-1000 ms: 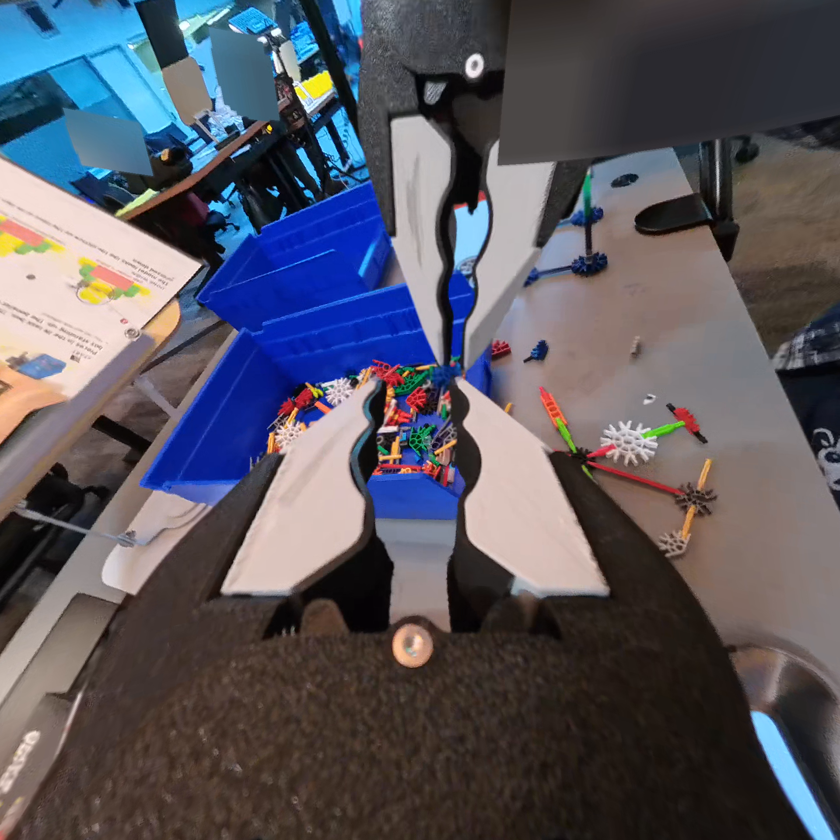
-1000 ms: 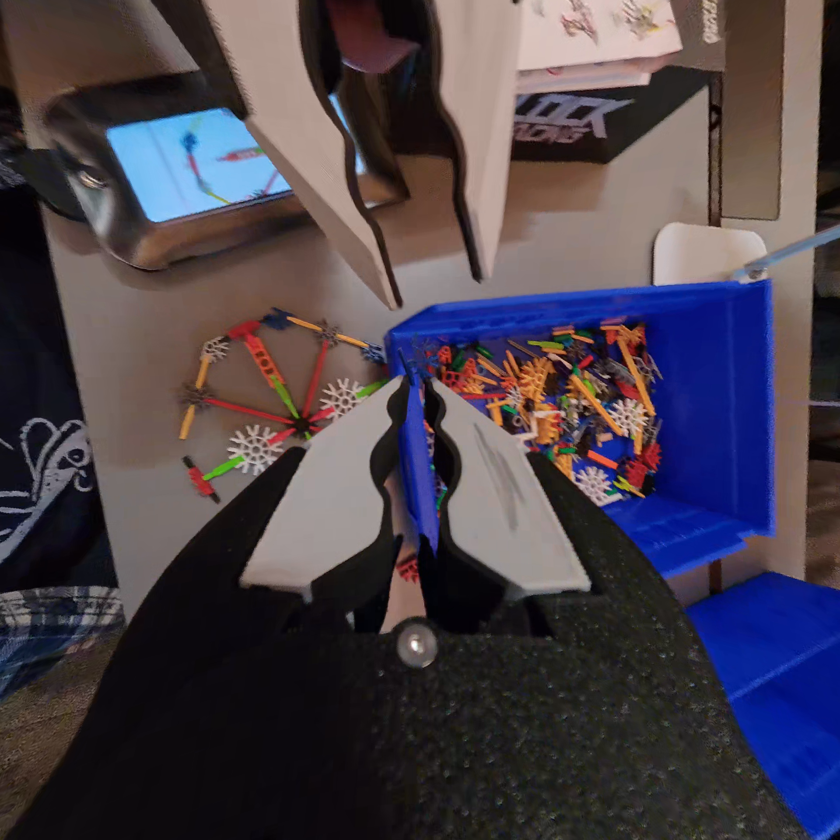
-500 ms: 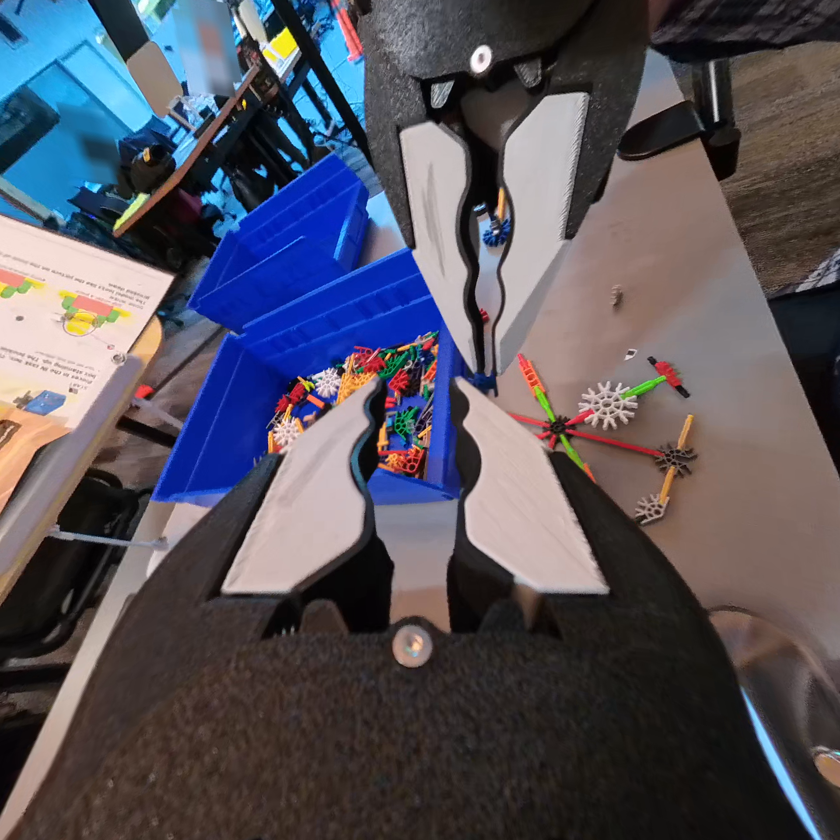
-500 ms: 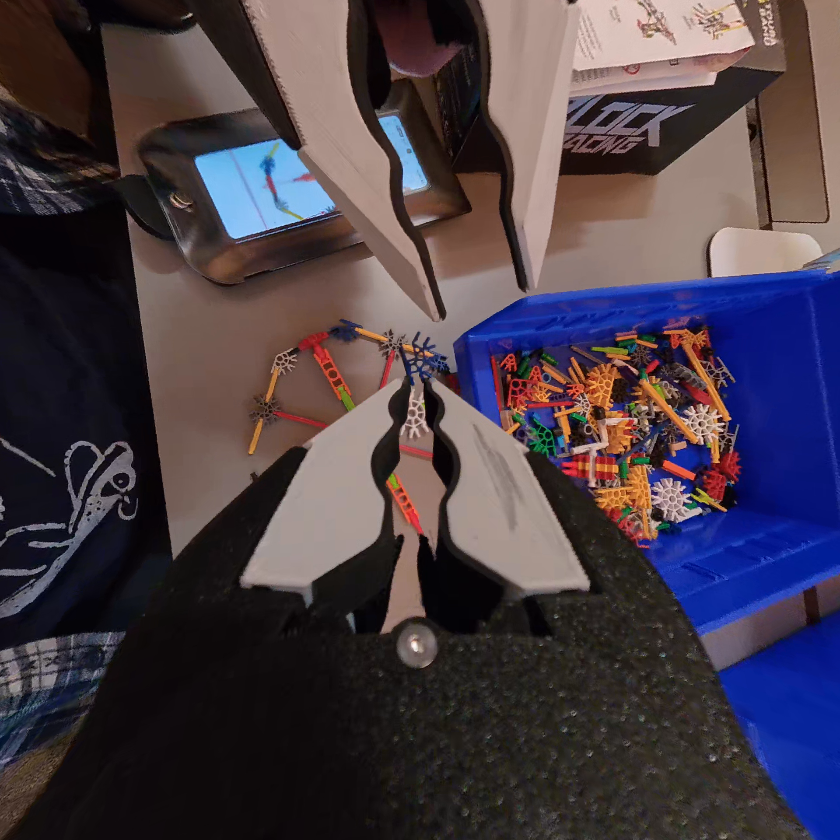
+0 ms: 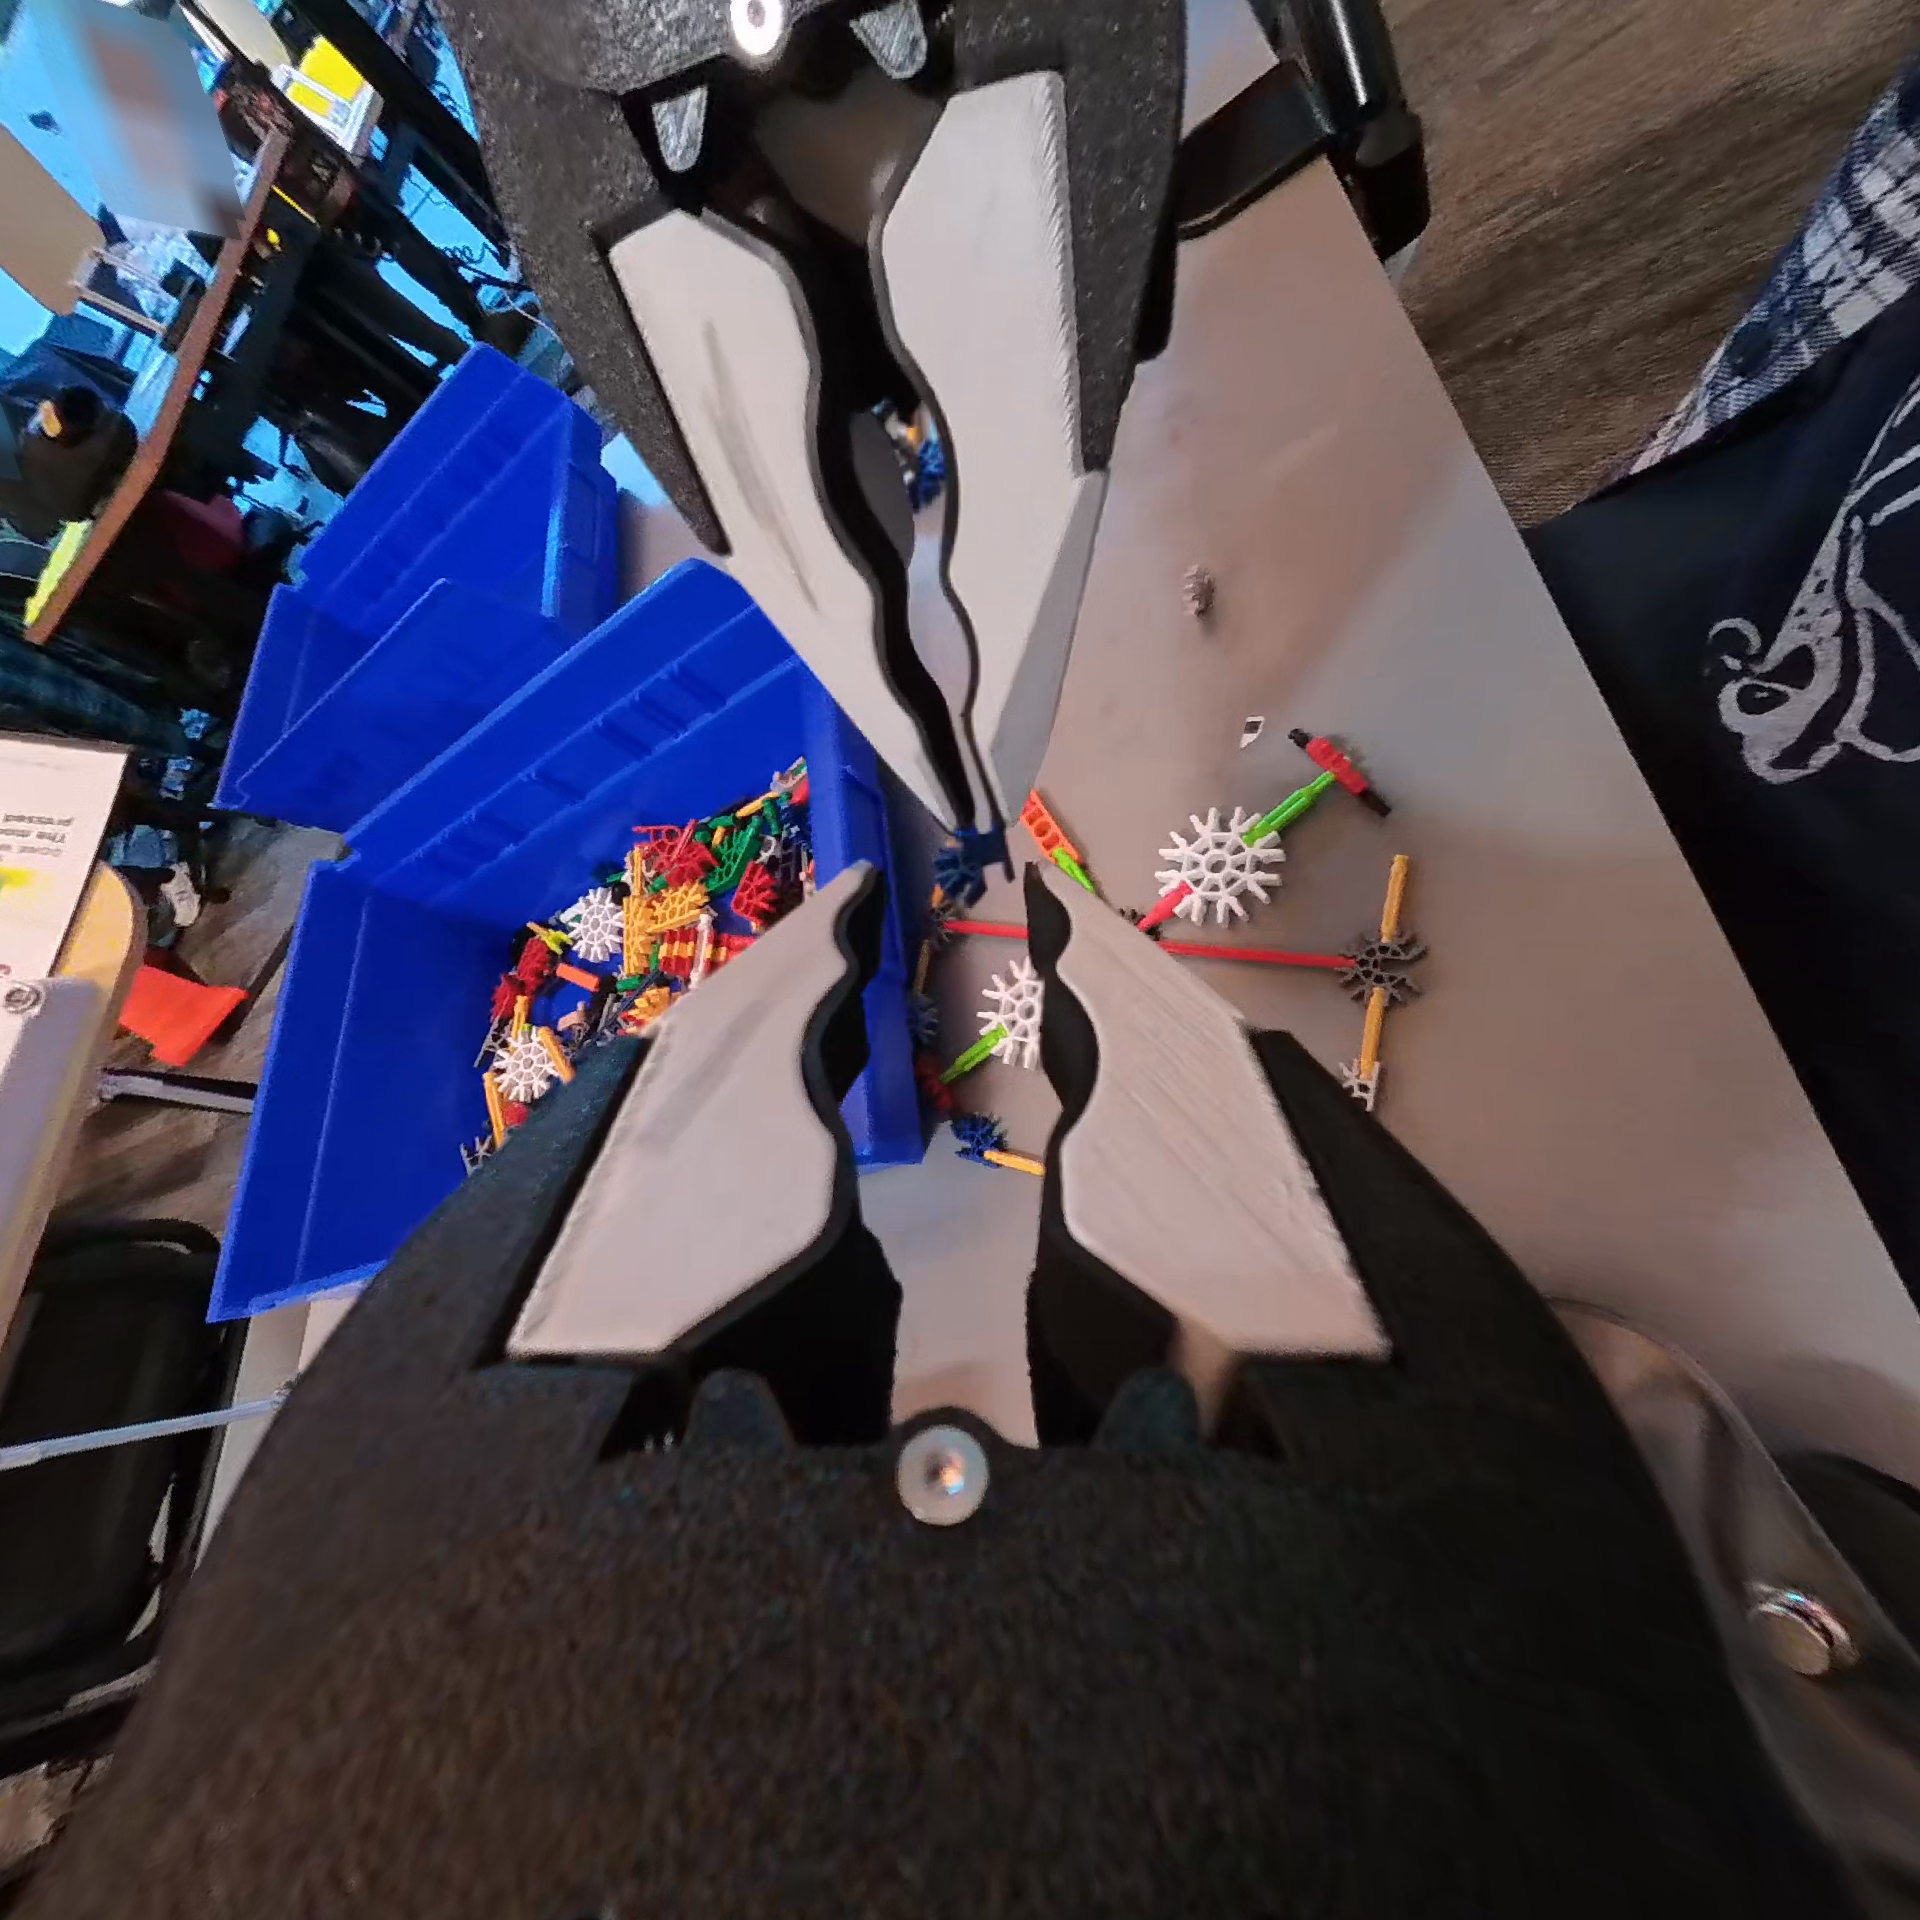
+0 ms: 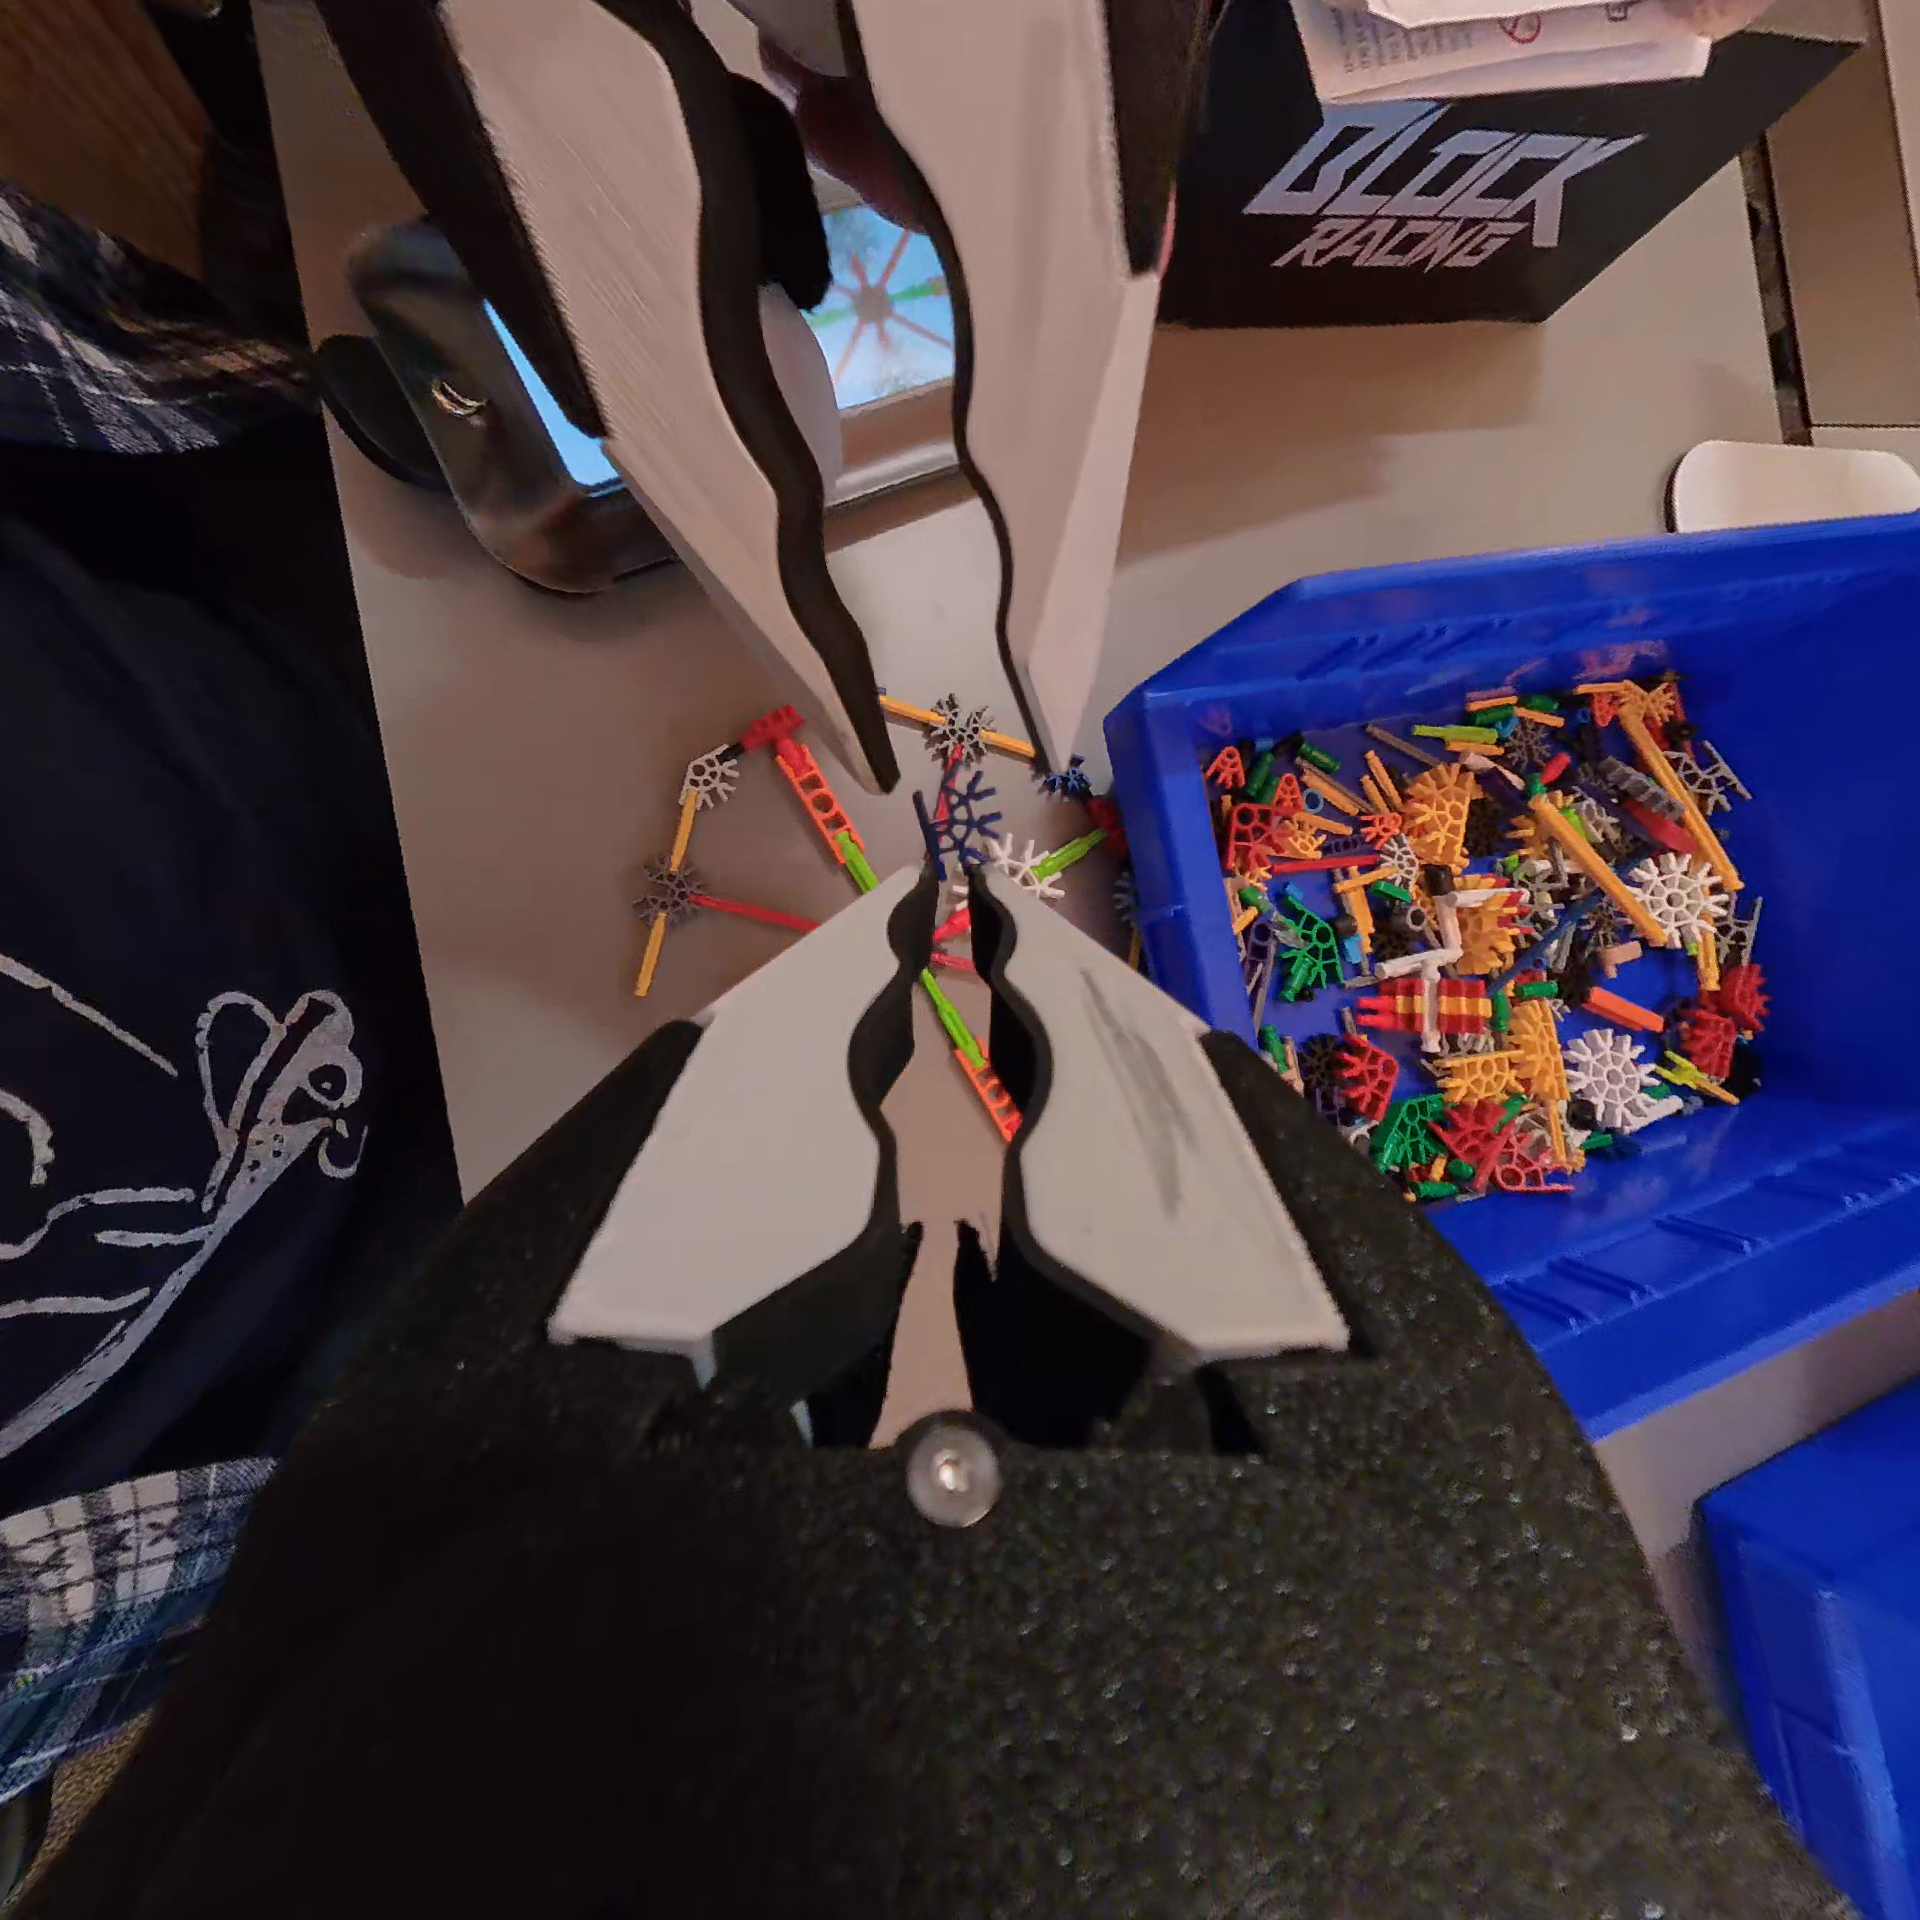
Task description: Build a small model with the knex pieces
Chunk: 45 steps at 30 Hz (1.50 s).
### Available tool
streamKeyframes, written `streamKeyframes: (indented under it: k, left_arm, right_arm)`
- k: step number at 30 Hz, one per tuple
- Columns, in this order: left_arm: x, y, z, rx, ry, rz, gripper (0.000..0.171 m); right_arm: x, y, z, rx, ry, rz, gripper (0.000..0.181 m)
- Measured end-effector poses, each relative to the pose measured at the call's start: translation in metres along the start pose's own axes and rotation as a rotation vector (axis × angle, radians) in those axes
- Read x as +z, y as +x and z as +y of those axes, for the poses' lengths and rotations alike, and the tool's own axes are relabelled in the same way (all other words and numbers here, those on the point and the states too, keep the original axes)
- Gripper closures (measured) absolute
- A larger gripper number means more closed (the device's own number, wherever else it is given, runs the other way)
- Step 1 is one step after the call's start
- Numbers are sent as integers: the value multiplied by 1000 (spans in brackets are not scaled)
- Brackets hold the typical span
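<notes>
A flat rod-and-connector build (image 5: 1221, 868) lies on the grey table (image 5: 1351, 520), with white, grey and blue connectors joined by red, green, yellow and orange rods; it also shows in the right wrist view (image 6: 821, 810). My right gripper (image 6: 948, 883) is shut on a blue snowflake connector (image 6: 956, 816) and holds it just above the build's middle. In the left wrist view the right gripper (image 5: 982, 816) comes in from the top with that connector (image 5: 971, 857). My left gripper (image 5: 951, 883) is open and empty, facing it tip to tip over the build.
A blue bin (image 6: 1143, 727) full of loose coloured pieces stands beside the build, also seen in the left wrist view (image 5: 416, 1039). A second blue bin (image 5: 416, 623) sits behind it. A screen in a metal stand (image 6: 520, 447) and a black box (image 6: 1455, 208) stand on the table. A person's dark shirt (image 6: 156, 935) lines the table edge. Both grippers' tips are close together, under 4 cm apart.
My right gripper has carried the blue connector from the bin's edge to over the build. My left gripper has moved from over the bin to over the build, closer to the right one.
</notes>
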<state>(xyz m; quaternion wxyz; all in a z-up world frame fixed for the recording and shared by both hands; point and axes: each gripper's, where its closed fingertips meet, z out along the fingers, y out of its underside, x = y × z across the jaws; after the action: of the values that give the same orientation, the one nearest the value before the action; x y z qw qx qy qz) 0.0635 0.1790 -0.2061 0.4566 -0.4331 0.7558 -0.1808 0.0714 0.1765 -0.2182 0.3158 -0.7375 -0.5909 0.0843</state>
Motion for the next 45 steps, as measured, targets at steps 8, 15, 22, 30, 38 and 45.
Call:
streamKeyframes:
  k: [8, 15, 22, 30, 38, 45]
  left_arm:
    - [-7, -6, 0, 0, -3, -3, 157]
    - [-10, -8, -1, -12, 16, -19, 159]
    - [-17, -11, -2, 1, 34, -59, 150]
    - [-10, -13, 1, 230, -71, -175, 156]
    - [-8, -12, 3, 329, -96, -225, 161]
    - [-20, -21, 3, 357, -105, -275, 166]
  right_arm:
    - [1, 6, -11, 0, 34, 1, 176]
    - [2, 9, -16, -16, 57, 9, 176]
    - [-4, 12, -22, -98, 82, 29, 176]
    - [-5, 11, -21, -97, 65, -59, 176]
    - [-3, 11, -21, -119, 63, -128, 176]
    - [-4, 15, -34, -111, 114, -179, 176]
